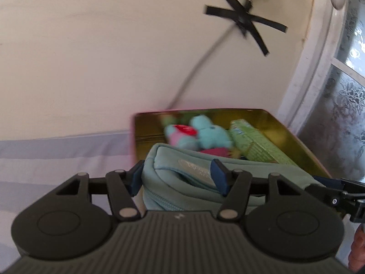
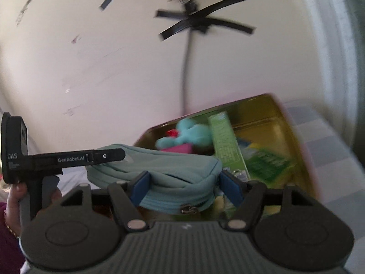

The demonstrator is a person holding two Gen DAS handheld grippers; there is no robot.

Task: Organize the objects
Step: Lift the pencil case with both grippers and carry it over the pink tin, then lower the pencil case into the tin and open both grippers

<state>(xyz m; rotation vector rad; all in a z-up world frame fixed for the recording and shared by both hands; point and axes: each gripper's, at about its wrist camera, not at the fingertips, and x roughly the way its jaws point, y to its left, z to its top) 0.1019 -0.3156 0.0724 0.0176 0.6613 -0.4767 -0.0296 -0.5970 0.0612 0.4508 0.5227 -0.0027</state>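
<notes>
- Your left gripper [image 1: 179, 177] clamps one end of the teal pouch [image 1: 187, 173], blue pads pressing its sides.
- Your right gripper [image 2: 184, 186] clamps the other end, zipper pull hanging below btw the fingers.
- Pouch sits held btw both, at the near rim of the gold tin [image 2: 273, 132], abt 12 o'clock from each gripper.
- Inside tin: teal plush toy [image 1: 209, 134], green box [image 1: 255, 143] at 1 o'clock, green packet [image 2: 267, 162].
- Behind: wall w/ black tape cross [image 1: 244, 20] and cable.
</notes>
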